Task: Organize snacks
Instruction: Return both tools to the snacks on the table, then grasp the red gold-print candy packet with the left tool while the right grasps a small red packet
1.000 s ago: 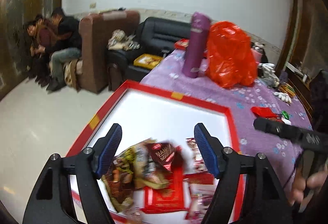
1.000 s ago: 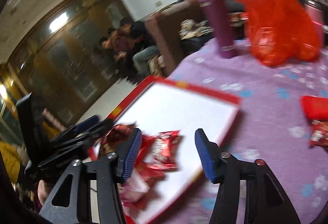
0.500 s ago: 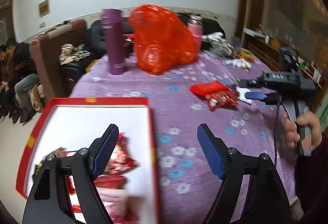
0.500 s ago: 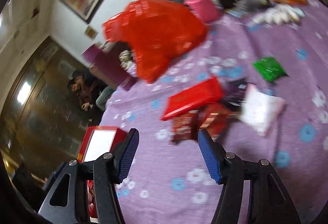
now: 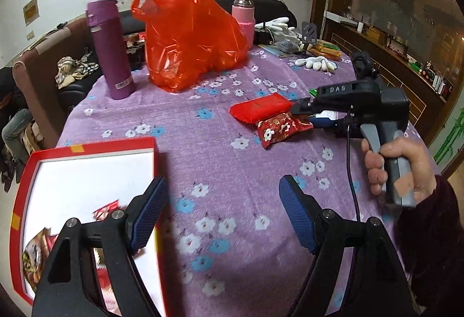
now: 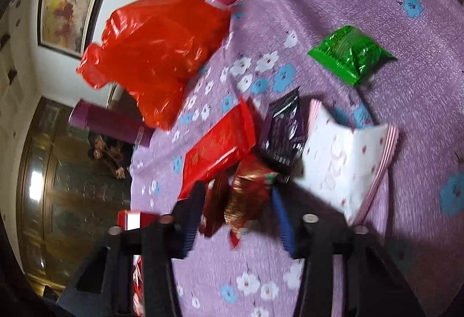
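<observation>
A red-rimmed white tray [image 5: 87, 145] lies at the table's near left corner with several snack packets [image 5: 37, 253] in it. My left gripper [image 5: 222, 180] hovers open and empty over the purple flowered cloth beside the tray. My right gripper [image 6: 236, 189] is closing on a red patterned snack packet [image 6: 249, 195], whose sides meet both pads; from the left wrist view, that packet [image 5: 278, 128] lies on the cloth. Around it lie a flat red packet [image 6: 220, 145], a dark purple packet [image 6: 285, 131], a white-and-pink packet [image 6: 348, 160] and a green packet [image 6: 348, 52].
A red plastic bag [image 5: 188, 38], a purple flask [image 5: 111, 50] and a pink bottle [image 5: 243, 15] stand at the back of the table. White gloves [image 5: 316, 64] and small clutter lie at the far right. Seated people and a sofa are off to the left.
Both grippers swung right, away from the tray. The right gripper came down onto the packet pile and narrowed its jaws around the red patterned packet. The left stayed open.
</observation>
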Demonstrator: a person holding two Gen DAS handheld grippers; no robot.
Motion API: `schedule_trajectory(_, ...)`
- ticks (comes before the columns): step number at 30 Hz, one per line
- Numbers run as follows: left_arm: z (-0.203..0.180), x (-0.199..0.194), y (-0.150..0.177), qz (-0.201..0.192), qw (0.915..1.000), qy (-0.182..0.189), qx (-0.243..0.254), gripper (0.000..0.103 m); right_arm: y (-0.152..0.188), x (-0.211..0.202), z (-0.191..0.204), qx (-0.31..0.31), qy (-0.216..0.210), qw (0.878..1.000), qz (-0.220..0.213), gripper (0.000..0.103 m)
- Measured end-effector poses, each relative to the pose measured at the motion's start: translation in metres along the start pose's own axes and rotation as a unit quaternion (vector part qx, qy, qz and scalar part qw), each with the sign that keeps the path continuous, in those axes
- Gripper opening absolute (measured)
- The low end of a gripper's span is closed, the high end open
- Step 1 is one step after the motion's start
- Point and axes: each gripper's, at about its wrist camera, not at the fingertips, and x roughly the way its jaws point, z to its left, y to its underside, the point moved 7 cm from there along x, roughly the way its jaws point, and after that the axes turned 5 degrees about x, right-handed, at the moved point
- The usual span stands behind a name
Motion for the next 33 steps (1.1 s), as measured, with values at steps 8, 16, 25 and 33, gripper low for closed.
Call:
schedule_trajectory(8,-0.033,0.043,-0.027,0.025,0.9995,-0.002,0.021,0.079,-0.003,0.004,0.002,-0.05,0.004,0.999,0.011,0.022)
schedule_trajectory(16,-0.077,0.094,-0.048,0.048,0.9969,-0.005,0.062,0.079,-0.017,-0.041,0.01,-0.037,-0.055,0.997,-0.04,0.021)
schedule_trajectory(25,-0.083,0.127,-0.054,0.069,0.9971,-0.018,0.027,0.079,-0.031,-0.066,0.002,0.002,-0.079,0.994,-0.076,0.021)
schedule_trajectory(33,-0.077,0.145,-0.055,0.07,0.9971,-0.026,-0.011,0.079,-0.029,-0.066,0.001,0.008,-0.083,0.994,-0.073,0.021)
